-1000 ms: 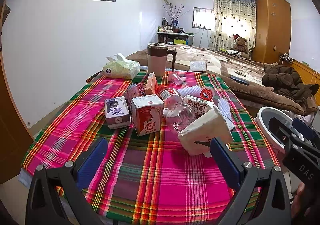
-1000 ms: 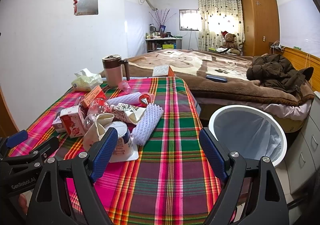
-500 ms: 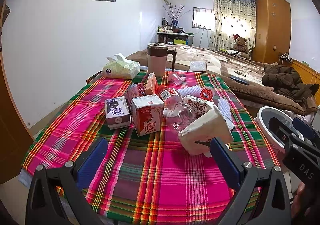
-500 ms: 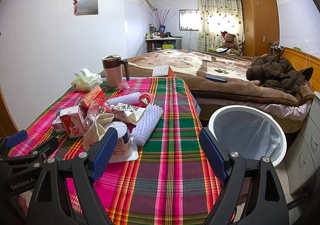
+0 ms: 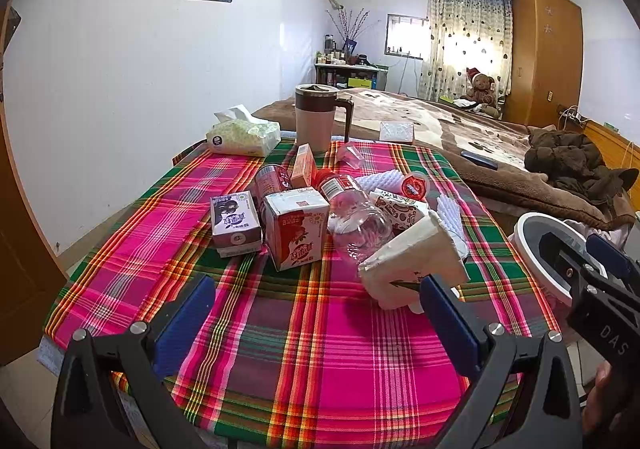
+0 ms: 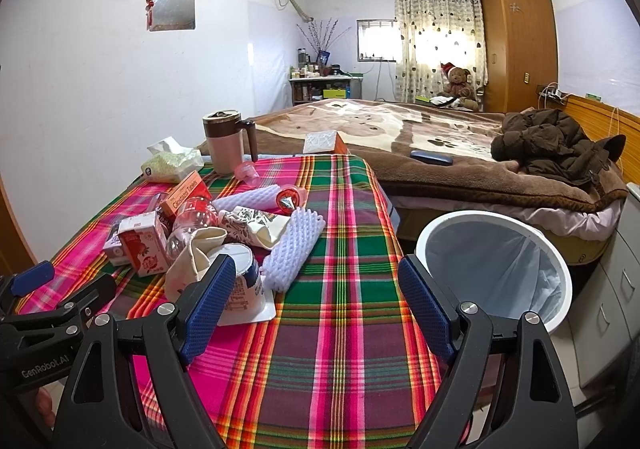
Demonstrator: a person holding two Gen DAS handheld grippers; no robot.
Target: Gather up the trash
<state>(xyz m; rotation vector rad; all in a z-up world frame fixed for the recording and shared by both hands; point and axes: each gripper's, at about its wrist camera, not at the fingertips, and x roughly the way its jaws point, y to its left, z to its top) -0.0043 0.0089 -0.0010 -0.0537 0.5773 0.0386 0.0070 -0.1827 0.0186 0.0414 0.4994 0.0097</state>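
A heap of trash lies on the plaid table [image 5: 320, 349]: a red drink carton [image 5: 296, 233], a purple carton [image 5: 235, 221], a clear plastic bottle [image 5: 356, 215], a red can [image 5: 272, 179], a crushed paper cup [image 5: 412, 261], white foam netting [image 6: 294, 243] and a yogurt cup [image 6: 244, 289]. A white trash bin [image 6: 496, 265] with a liner stands right of the table. My left gripper [image 5: 316, 313] is open and empty, before the heap. My right gripper [image 6: 316, 299] is open and empty, over the table's near right part.
A lidded mug [image 5: 316, 117] and a tissue pack [image 5: 242, 135] stand at the table's far end. A bed [image 6: 440, 153] with a brown blanket and a dark jacket [image 6: 556, 145] lies behind. A drawer unit [image 6: 608, 297] is right of the bin.
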